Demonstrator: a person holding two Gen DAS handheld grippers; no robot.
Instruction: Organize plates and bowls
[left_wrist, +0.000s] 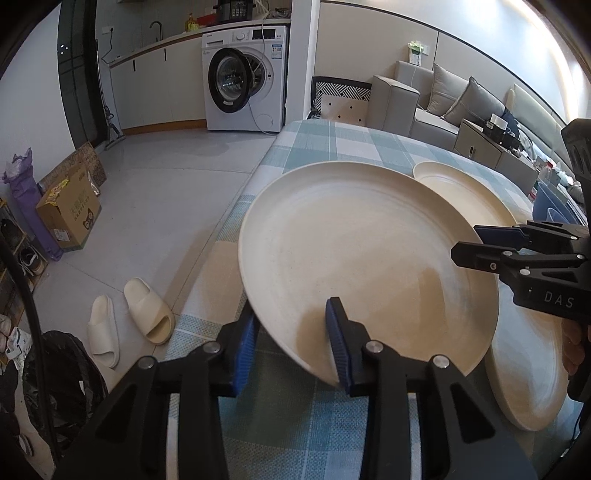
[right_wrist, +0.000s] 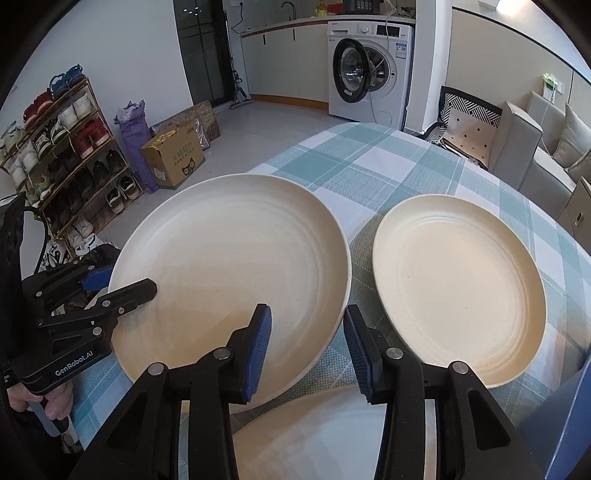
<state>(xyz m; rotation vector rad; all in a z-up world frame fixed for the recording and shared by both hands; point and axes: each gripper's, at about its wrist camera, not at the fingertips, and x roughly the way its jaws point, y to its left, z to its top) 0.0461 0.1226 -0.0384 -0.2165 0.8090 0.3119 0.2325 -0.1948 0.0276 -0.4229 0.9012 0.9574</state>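
A large cream plate (left_wrist: 362, 251) (right_wrist: 229, 258) hangs tilted above the checked tablecloth (right_wrist: 399, 162). My left gripper (left_wrist: 291, 314) (right_wrist: 129, 278) is shut on its near rim, one finger under the plate and one on top. My right gripper (right_wrist: 307, 310) (left_wrist: 469, 243) is shut on the opposite rim. A second cream plate (right_wrist: 458, 288) (left_wrist: 465, 188) lies flat on the cloth beside it. A third cream plate (right_wrist: 314, 435) (left_wrist: 528, 373) lies on the table partly under the lifted one, half hidden by my right fingers.
The table's left edge (left_wrist: 236, 206) drops to a tiled floor with two slippers (left_wrist: 129, 325). A blue container (left_wrist: 554, 214) stands at the table's far right. A cardboard box (right_wrist: 173, 155), a shoe rack (right_wrist: 62, 155), a washing machine (right_wrist: 369, 70) and a sofa (left_wrist: 436, 107) stand around.
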